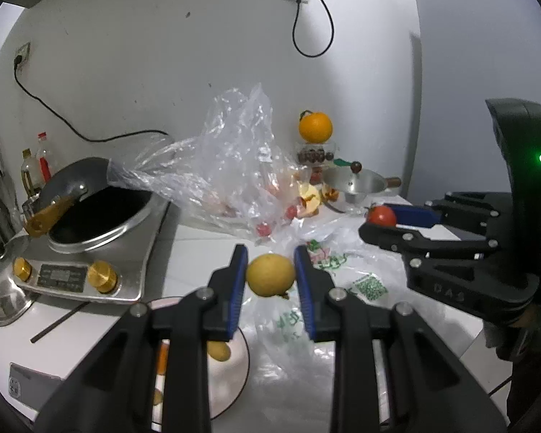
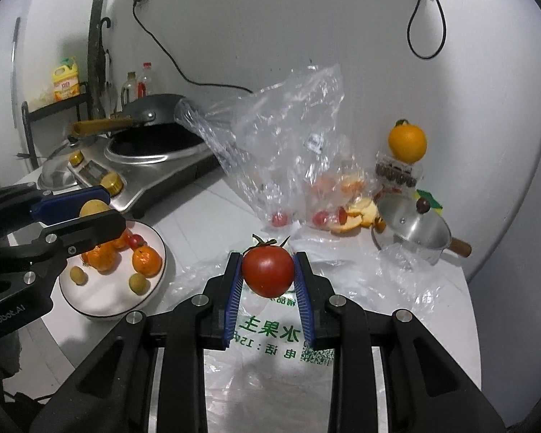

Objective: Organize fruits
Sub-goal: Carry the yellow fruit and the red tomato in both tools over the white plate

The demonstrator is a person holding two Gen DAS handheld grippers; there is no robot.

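My left gripper (image 1: 270, 270) is shut on a round yellow fruit (image 1: 269, 275), held above the counter just past the white plate (image 1: 240, 371). In the right wrist view the same left gripper (image 2: 90, 213) hovers over the plate (image 2: 101, 305), which holds several small oranges (image 2: 146, 260) and yellow fruits (image 2: 138, 283). My right gripper (image 2: 268, 270) is shut on a red tomato (image 2: 268, 270) with a green stalk, lifted over a printed plastic bag (image 2: 270, 339). The left wrist view shows the right gripper (image 1: 396, 222) at the right with the tomato (image 1: 381, 215).
A clear crumpled bag (image 2: 281, 144) with small red fruits and peel stands mid-counter. A wok on an induction cooker (image 1: 86, 252) is at the left. An orange (image 2: 407, 143) sits on a jar at the back right, beside a steel saucepan (image 2: 411, 234). Chopsticks (image 1: 59, 321) lie near the cooker.
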